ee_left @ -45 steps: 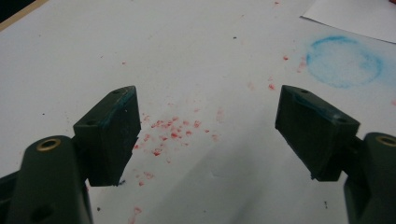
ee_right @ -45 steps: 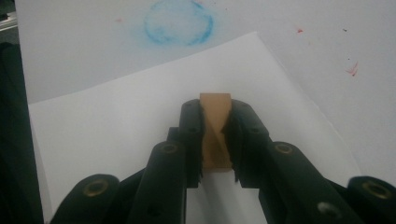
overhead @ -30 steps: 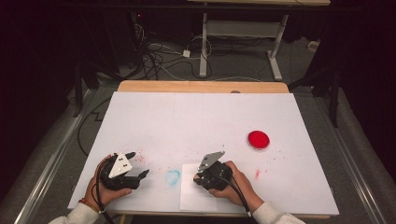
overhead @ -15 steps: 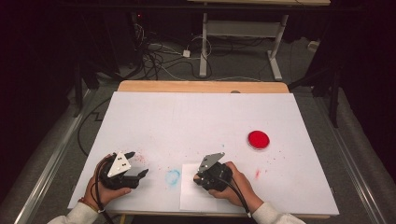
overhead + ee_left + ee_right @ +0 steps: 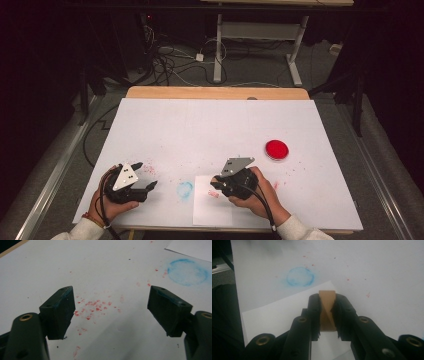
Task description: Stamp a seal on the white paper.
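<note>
Wooden and tan, a small stamp sits pinched between the jaws of the right gripper, which are closed hard on its two sides with the block's top poking out past the pads. In the high view this gripper hangs over the loose paper at about 6 o'clock on the table, and a faint red mark lies on the sheet just below the jaws. That mark suggests one print is already made on the paper.

At 3 o'clock from the sheet, well apart, lies the red ink pad, a round disc. Near the sheet's 9 o'clock edge is a blue ring printed on the table cover itself, and red specks are scattered near the left gripper.

The left gripper rests at roughly 8 o'clock on the table, jaws spread wide with nothing between them, only speckled cover showing in the gap.

My reading: inking and at least one press look finished. What may remain is more prints or setting the stamp down; the pictures cannot settle which.
</note>
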`<state>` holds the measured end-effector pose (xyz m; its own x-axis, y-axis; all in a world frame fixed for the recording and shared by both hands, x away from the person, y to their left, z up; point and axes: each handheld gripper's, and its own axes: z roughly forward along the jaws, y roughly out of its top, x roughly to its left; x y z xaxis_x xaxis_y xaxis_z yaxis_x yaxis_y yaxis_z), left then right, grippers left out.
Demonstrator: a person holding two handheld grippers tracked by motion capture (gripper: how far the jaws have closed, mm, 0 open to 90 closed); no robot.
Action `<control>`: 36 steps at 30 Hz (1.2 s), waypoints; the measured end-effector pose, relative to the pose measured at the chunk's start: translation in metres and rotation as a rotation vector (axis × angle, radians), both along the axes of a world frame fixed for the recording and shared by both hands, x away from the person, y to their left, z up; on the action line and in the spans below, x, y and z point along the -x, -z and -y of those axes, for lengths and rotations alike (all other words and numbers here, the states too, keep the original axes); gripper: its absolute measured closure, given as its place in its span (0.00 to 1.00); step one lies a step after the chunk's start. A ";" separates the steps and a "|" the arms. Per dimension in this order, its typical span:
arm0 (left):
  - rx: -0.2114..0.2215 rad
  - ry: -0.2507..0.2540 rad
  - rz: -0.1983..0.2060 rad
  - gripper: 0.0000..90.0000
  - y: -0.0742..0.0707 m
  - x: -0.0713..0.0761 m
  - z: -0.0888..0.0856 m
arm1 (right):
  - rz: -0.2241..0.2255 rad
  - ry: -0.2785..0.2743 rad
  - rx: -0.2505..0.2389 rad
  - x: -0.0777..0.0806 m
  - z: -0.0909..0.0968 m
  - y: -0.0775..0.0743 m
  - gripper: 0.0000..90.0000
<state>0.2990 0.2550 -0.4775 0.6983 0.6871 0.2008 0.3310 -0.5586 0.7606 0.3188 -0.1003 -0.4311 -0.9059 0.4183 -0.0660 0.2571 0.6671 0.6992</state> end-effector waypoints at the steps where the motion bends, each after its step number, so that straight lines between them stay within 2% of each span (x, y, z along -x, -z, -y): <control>1: -0.001 0.000 0.000 0.24 0.000 0.000 0.000 | 0.005 0.002 0.000 0.000 0.001 -0.001 0.85; 7: -0.017 0.010 0.001 0.24 0.000 0.001 0.004 | 0.033 0.030 -0.023 0.000 0.012 -0.011 0.85; 9: -0.021 0.014 0.015 0.24 0.000 0.000 0.004 | 0.043 0.038 -0.020 0.001 0.016 -0.013 0.85; 12: -0.022 0.012 -0.002 0.24 0.001 0.001 0.004 | 0.051 0.055 -0.017 0.000 0.021 -0.015 0.85; 15: -0.025 0.020 0.015 0.24 -0.001 0.002 0.004 | 0.060 0.066 -0.023 -0.001 0.025 -0.017 0.85; 20: -0.019 0.016 0.001 0.24 0.000 0.002 0.005 | 0.080 0.092 -0.025 -0.002 0.030 -0.021 0.85; 21: -0.025 0.020 0.012 0.24 0.000 0.002 0.004 | 0.080 0.097 -0.029 -0.003 0.032 -0.022 0.85; 23: -0.022 0.018 0.002 0.24 0.000 0.002 0.005 | 0.087 0.113 -0.025 -0.004 0.035 -0.023 0.85; 27: -0.029 0.025 0.011 0.24 0.000 0.001 0.006 | 0.102 0.136 -0.018 -0.007 0.042 -0.024 0.85; 28: -0.025 0.022 -0.001 0.24 0.000 0.001 0.007 | 0.102 0.143 -0.018 -0.007 0.044 -0.025 0.85; 36: -0.028 0.026 0.001 0.24 0.000 0.001 0.007 | 0.115 0.197 -0.036 -0.013 0.061 -0.031 0.85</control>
